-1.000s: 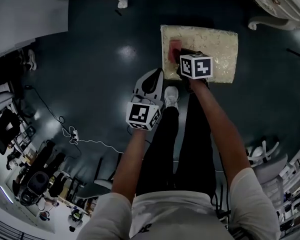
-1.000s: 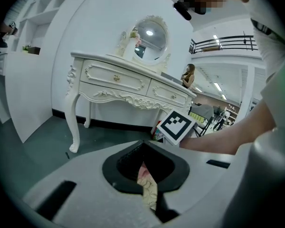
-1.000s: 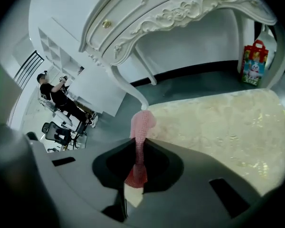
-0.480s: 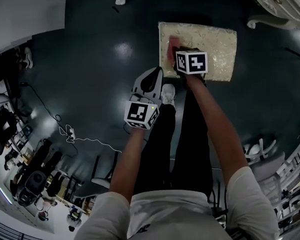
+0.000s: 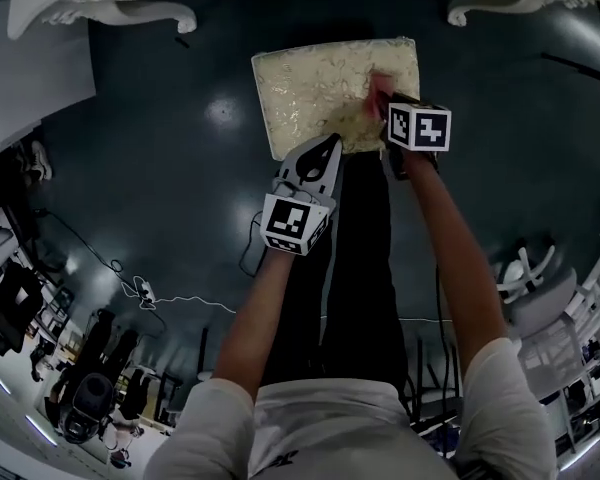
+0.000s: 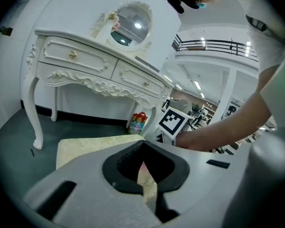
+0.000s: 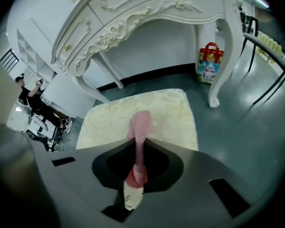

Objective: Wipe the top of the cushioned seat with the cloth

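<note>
Right claw: my right gripper (image 7: 138, 144) is clamped on a thin fold of the pink cloth (image 7: 140, 122).
Cloth: its free end lies on the cushioned seat (image 5: 315, 88), toward the right side.
Left claw: my left gripper (image 6: 142, 148) has its jaws together on nothing, at the seat's near edge (idle, I judge).
Risk: pressing too hard could drag the fold out of the jaws.
Risk: a stroke further right could run off the edge, leaving the left side unwiped.
</note>
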`<state>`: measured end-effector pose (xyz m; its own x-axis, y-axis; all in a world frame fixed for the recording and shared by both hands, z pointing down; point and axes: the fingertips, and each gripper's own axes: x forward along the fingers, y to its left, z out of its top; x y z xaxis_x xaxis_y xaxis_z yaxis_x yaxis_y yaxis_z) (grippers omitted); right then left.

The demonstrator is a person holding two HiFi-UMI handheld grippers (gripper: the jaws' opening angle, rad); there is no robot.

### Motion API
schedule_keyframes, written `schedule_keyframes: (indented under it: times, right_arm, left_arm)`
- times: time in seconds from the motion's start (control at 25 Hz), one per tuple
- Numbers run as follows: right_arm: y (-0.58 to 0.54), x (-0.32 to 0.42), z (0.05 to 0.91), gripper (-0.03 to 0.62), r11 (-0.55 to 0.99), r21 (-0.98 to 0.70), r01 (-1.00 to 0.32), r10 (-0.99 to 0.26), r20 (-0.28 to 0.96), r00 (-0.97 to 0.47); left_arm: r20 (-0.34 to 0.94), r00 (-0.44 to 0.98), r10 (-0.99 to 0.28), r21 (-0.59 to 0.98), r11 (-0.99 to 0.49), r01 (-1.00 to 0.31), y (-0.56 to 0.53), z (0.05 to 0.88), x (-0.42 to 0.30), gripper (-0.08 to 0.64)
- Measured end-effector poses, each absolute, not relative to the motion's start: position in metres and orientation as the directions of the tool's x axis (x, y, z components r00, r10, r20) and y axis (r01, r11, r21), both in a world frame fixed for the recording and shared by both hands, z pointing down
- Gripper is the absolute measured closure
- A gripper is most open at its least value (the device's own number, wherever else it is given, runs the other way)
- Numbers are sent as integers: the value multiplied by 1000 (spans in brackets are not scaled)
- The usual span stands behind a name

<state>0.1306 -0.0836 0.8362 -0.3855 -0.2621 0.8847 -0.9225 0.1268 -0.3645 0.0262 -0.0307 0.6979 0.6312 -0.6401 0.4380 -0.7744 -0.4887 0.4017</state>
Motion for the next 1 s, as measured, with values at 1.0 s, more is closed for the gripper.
schedule_keyframes:
  times: [1.0]
  right_arm:
    - [-50, 76, 804, 558, 183, -467, -865, -278, 820, -501]
  left_arm:
    - [453, 520, -724, 361, -384, -849, -24, 707, -40, 546]
